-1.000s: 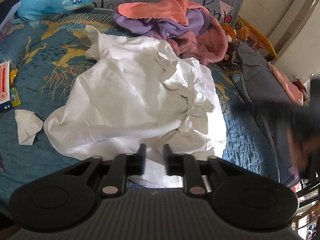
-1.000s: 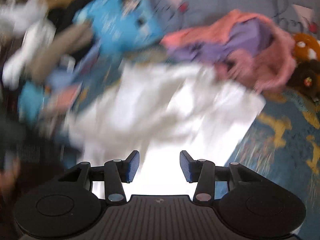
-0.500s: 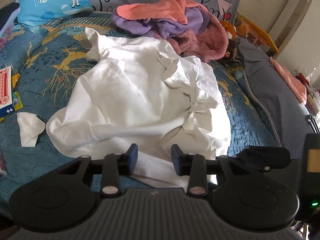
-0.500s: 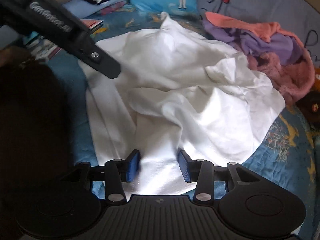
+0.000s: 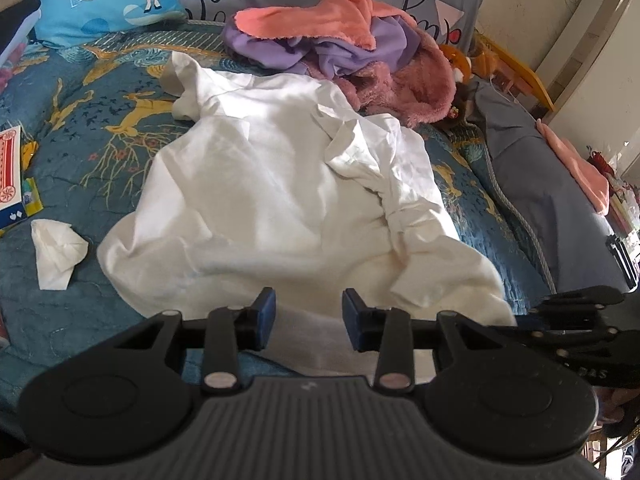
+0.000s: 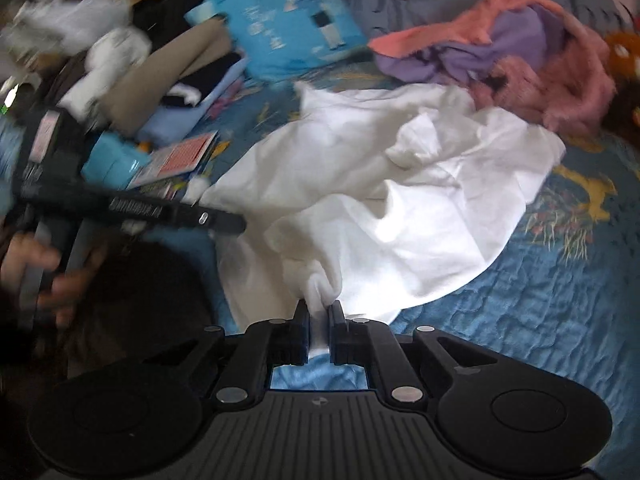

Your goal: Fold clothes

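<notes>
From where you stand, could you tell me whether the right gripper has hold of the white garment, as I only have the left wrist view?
Observer: Yes. The right gripper is shut on a bunched fold of the white garment at its near edge.
Operator: Thank you. Is anything stacked beyond my left edge?
Observer: A pile of folded clothes, tan and dark pieces, sits beside the blue pillow.
Operator: And my own gripper?
Observer: The left gripper is open, its fingers over the garment's near edge, gripping nothing.
</notes>
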`<action>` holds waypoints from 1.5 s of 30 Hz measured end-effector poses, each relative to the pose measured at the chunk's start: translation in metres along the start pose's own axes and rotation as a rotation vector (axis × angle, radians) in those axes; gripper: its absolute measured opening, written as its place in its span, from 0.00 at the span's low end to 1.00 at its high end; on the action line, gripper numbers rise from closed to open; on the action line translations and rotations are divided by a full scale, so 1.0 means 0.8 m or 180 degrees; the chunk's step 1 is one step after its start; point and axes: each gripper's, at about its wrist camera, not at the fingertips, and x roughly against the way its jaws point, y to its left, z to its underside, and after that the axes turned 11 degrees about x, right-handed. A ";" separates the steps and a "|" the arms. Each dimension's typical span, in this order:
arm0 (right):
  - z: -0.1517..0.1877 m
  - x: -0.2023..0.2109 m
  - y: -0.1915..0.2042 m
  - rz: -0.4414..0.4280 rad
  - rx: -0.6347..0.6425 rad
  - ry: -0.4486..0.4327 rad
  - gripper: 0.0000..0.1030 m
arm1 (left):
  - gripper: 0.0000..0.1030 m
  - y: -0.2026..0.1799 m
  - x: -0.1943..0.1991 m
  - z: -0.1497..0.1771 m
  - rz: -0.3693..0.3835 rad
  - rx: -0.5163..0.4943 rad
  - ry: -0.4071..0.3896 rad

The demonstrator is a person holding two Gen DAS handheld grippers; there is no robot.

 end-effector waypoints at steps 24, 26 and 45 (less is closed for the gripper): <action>-0.036 -0.081 0.067 0.0344 0.1242 0.0153 0.41 | 0.49 0.008 0.002 -0.003 0.0020 0.0091 -0.0012; -0.033 -0.093 0.069 0.0476 0.1324 0.0252 0.40 | 0.49 0.012 0.003 -0.004 0.0029 0.0132 -0.0016; -0.049 -0.062 0.027 0.0022 0.0704 -0.0276 0.06 | 0.49 0.010 0.002 -0.002 0.0063 0.0155 -0.0014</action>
